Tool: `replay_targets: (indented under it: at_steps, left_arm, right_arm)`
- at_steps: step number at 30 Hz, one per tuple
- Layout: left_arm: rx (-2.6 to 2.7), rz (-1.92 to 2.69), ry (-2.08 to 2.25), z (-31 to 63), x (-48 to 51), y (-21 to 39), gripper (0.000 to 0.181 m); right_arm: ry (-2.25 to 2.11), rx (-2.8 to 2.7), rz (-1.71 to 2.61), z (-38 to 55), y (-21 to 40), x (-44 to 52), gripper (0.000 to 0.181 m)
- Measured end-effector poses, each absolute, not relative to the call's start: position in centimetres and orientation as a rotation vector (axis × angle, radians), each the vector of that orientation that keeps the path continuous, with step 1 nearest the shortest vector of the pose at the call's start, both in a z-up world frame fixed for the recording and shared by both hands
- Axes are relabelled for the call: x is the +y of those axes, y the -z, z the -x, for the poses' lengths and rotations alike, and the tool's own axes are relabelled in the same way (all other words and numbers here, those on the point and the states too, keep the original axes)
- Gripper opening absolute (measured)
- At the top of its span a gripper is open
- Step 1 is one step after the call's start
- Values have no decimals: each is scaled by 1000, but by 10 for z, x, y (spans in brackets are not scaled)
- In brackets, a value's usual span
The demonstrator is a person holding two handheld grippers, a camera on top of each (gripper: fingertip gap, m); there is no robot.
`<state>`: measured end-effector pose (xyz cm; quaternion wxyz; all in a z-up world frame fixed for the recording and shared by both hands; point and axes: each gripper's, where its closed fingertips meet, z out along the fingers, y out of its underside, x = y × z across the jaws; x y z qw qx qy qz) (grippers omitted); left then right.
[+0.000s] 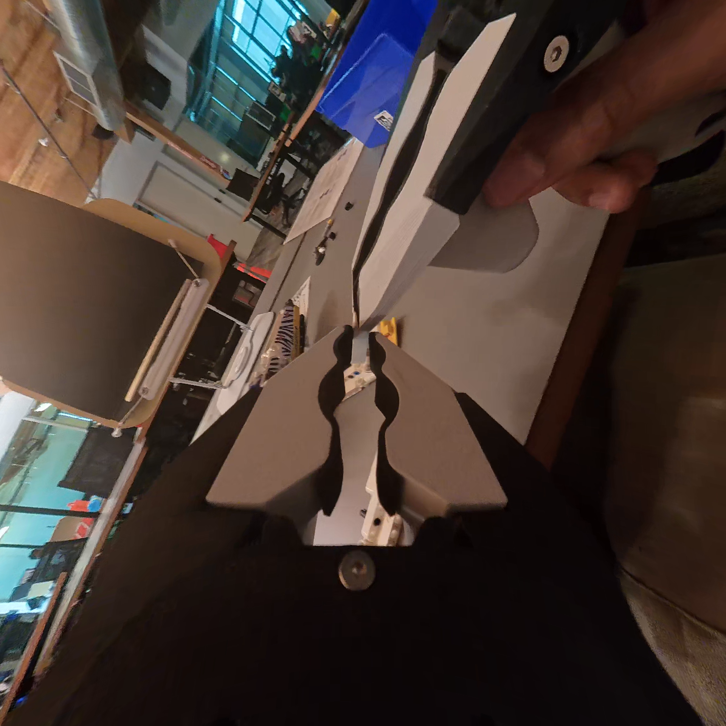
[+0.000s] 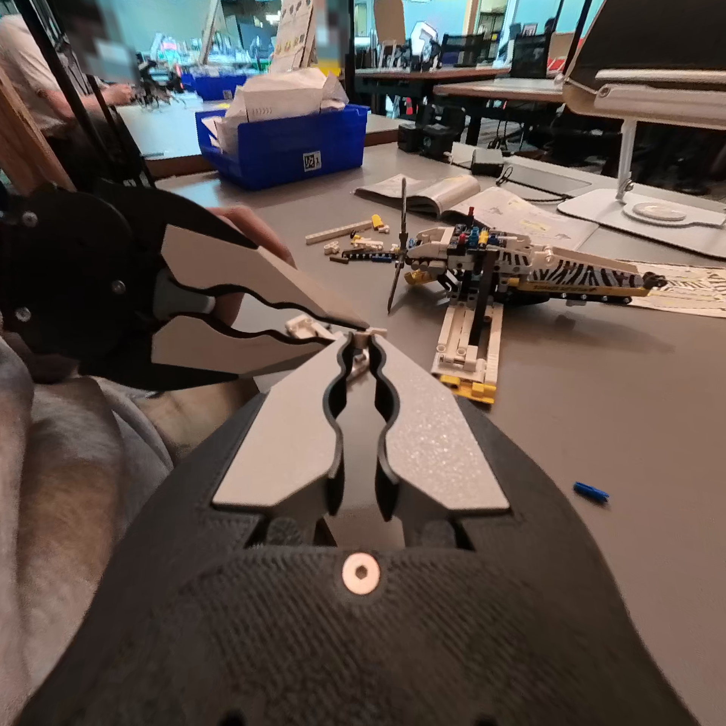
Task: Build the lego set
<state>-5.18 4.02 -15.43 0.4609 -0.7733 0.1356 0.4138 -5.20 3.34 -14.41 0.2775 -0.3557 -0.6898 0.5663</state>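
We are joining 2 small pieces in the air. Our right gripper [image 2: 358,341] is pinching a small white piece [image 2: 367,333]; our left gripper [image 1: 360,341], nearly closed, is pinching a white part [image 1: 359,378]. The half-built plane [image 2: 522,263] is lying ahead-right. Next: line up, press gently.

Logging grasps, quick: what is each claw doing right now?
Left claw: shut on small white piece.
Right claw: shut on the same small white piece.

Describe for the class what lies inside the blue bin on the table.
Crumpled white paper packaging fills the blue bin and rises above its rim. Whatever sits beneath the paper is covered by it and the bin walls.
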Motion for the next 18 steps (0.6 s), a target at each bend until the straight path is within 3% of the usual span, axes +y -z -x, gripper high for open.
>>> replay_targets:
  at_steps: [1,3,6,18]
  left_arm:
    - [330,1921,-980,50,40,158,7]
    - [301,1975,-886,49,38,166,26]
    - [187,2005,-742,55,30,167,33]
    - [-273,1785,-282,94,2,134,25]
  right_arm:
    - [-1491,-1872,963,52,148,37,5]
    - [-1397,-1926,976,52,160,47,5]
    - [-1309,-2052,1029,50,184,54,5]
    - [-1089,-2167,1119,52,217,71,12]
